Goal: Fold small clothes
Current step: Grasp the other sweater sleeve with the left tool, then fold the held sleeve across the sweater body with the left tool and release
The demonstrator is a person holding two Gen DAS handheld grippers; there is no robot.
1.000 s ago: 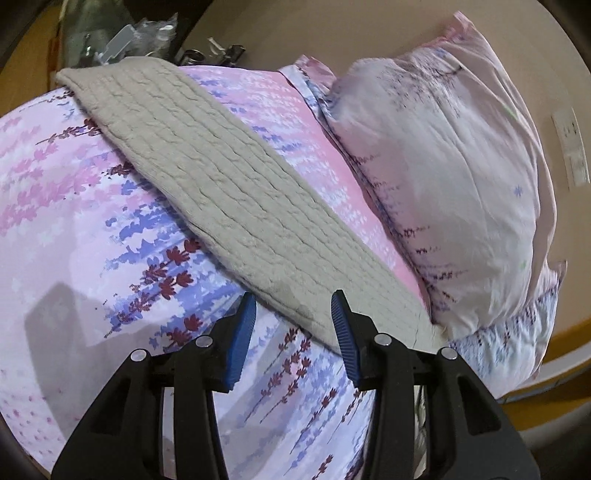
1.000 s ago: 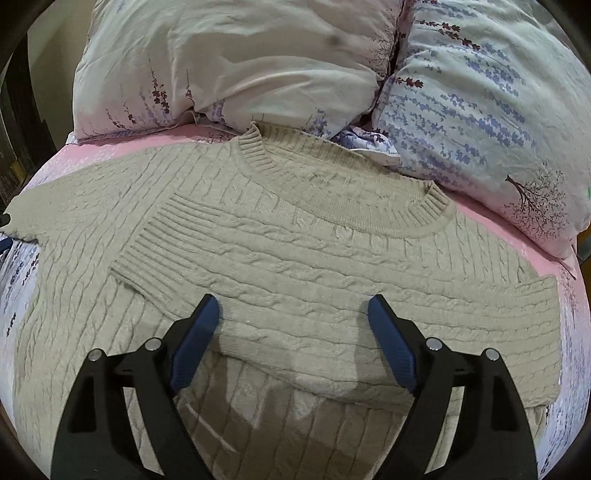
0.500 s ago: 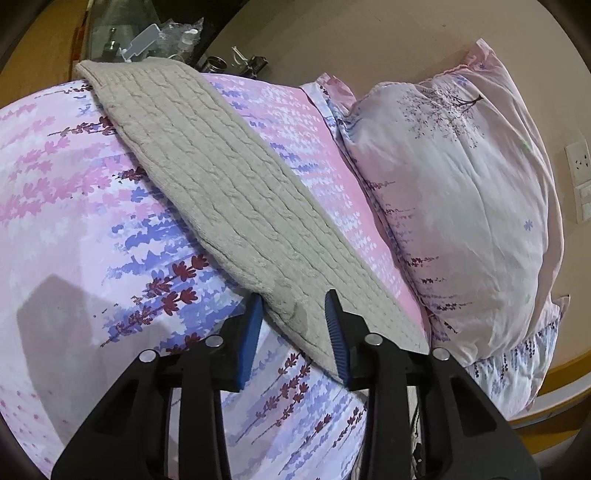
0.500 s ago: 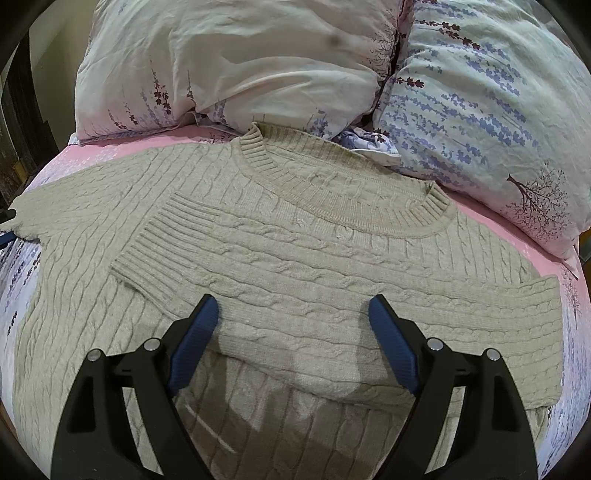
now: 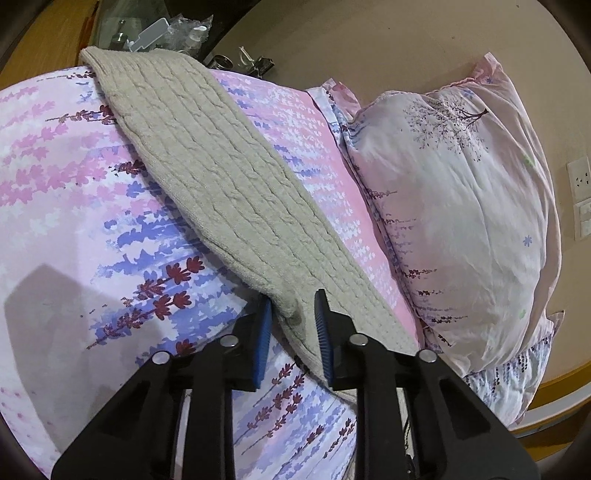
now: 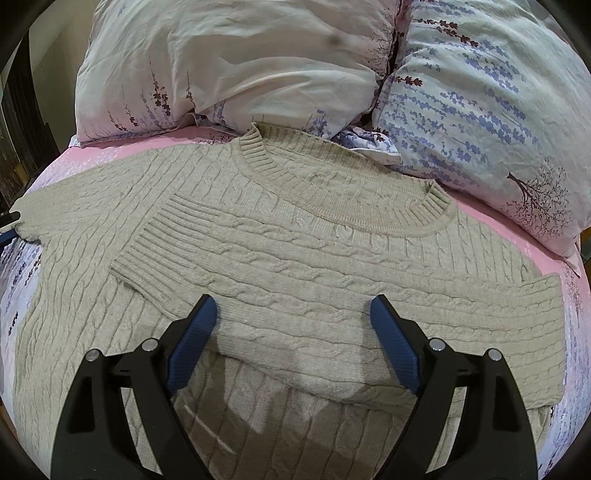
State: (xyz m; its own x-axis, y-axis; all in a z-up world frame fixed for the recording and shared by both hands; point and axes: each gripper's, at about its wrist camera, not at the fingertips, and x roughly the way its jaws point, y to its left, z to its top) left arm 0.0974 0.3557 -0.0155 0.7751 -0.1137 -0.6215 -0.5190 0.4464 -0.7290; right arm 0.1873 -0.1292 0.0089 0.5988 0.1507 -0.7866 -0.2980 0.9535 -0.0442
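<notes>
A beige cable-knit sweater [image 6: 295,258] lies flat on the bed, collar toward the pillows, with its right sleeve [image 6: 332,295] folded across the chest. In the left wrist view its left sleeve [image 5: 229,192] stretches out over the floral sheet. My left gripper [image 5: 291,314] is closed around the sleeve's near edge, the knit bunched between the blue pads. My right gripper [image 6: 291,332] is wide open and empty, hovering over the lower middle of the sweater.
Two floral pillows [image 6: 229,62] [image 6: 480,92] lie just beyond the collar. The pink and purple bedsheet [image 5: 74,221] surrounds the sweater. A cluttered nightstand [image 5: 166,33] stands past the sleeve's far end. A wall socket [image 5: 580,181] is at the right.
My left gripper has moved forward onto the sleeve's edge and its jaws have narrowed on the knit. The right gripper has stayed still and open.
</notes>
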